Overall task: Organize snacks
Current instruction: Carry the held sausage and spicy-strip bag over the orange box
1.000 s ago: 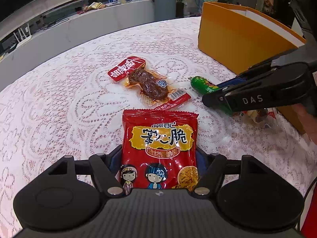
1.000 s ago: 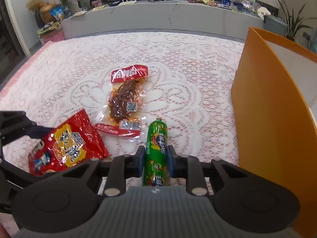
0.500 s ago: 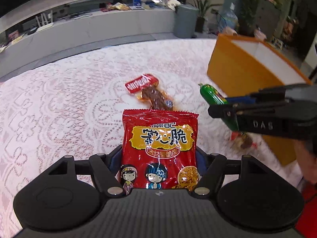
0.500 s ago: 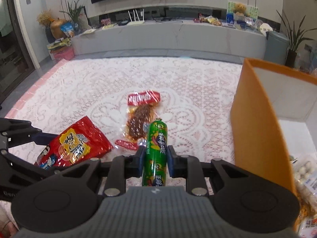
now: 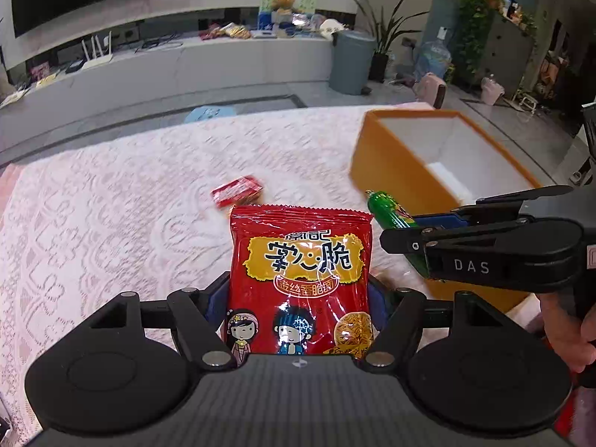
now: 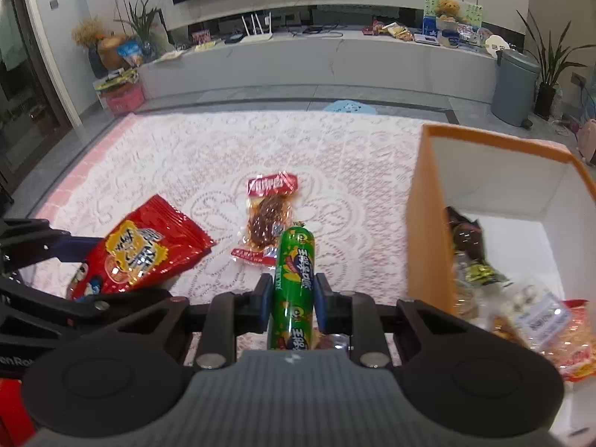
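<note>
Right gripper [image 6: 293, 294] grips green sausage [image 6: 295, 279], pointing straight ahead.

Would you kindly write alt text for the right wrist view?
The right gripper holds a green sausage stick above a lace tablecloth, beside an open orange box holding snacks. At left, the left gripper carries a red snack bag; a meat packet lies beyond.

left hand-held gripper [image 5: 298, 294] clamped, right hand-held gripper [image 6: 293, 294] clamped
</note>
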The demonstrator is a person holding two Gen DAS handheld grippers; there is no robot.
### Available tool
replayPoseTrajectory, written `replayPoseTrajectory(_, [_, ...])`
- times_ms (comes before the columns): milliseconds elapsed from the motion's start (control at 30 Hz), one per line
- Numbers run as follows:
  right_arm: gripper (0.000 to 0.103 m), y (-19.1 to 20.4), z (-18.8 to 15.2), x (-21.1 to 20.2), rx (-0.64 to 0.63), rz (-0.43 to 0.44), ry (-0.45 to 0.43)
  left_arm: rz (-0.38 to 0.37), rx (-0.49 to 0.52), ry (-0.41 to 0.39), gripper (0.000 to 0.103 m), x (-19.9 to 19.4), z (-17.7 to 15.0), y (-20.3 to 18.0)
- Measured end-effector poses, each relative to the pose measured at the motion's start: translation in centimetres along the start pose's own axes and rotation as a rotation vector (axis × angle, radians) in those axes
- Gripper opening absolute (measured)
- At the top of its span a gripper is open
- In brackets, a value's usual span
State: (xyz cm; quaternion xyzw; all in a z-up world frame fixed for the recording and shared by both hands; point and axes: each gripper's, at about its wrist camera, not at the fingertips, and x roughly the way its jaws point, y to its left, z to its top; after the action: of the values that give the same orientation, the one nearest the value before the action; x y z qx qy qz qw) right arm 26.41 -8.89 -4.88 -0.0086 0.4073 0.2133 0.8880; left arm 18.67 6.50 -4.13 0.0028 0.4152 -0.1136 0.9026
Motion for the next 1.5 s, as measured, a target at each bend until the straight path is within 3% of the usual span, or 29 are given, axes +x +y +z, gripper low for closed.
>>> replayPoseTrajectory(167, [0.021,-2.4,0.8,-3.5,0.004,-0.011,-0.012,-0.045,0.009,-0.018,0.081,-0.2,1.2,-2.8])
replayPoseTrajectory(367, [0.021,-5.8,0.7,-6.9,-0.050,-0.089,-0.008,-0.107,0.055,-0.020,0.081,0.3,2.8,-6.9])
replayPoseTrajectory(633, [0.021,-10.2,0.5,-8.8,-0.087,-0.156,0.038,-0.153,0.098,0.002,0.081,2.9,5.4,-10.9])
replayPoseTrajectory(1133, [0.021,-16.0,-0.1,-6.6,-0.147,-0.214,0.114,-0.163,0.256,0.032,0.081,8.3,7.3,-16.2])
replayPoseTrajectory(1500, [0.021,-17.6,0.0,-3.1,-0.195,-0.216,0.163,-0.134,0.352,0.083,0.081,12.6,7.8,-17.1])
